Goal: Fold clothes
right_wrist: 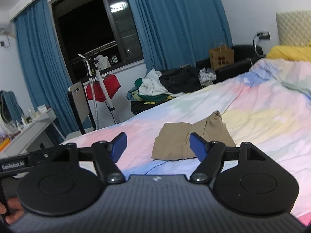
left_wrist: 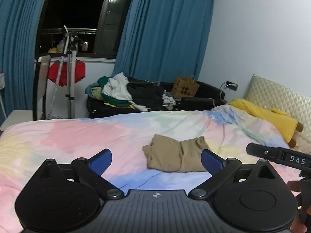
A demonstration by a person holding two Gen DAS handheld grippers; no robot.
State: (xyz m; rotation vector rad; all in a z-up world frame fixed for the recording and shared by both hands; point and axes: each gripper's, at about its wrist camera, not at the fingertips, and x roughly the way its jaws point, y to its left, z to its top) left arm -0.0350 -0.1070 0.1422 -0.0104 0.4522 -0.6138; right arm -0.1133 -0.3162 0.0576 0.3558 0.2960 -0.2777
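A tan garment lies folded into a compact bundle on the pastel bedspread. It also shows in the right wrist view. My left gripper is open and empty, held above the bed just short of the garment. My right gripper is open and empty too, above the bed in front of the garment. Part of the right gripper shows at the right edge of the left wrist view.
A pile of clothes lies on a dark sofa beyond the bed, with a brown paper bag. A yellow pillow lies by the quilted headboard. A stand with a red garment and a chair stand by the window.
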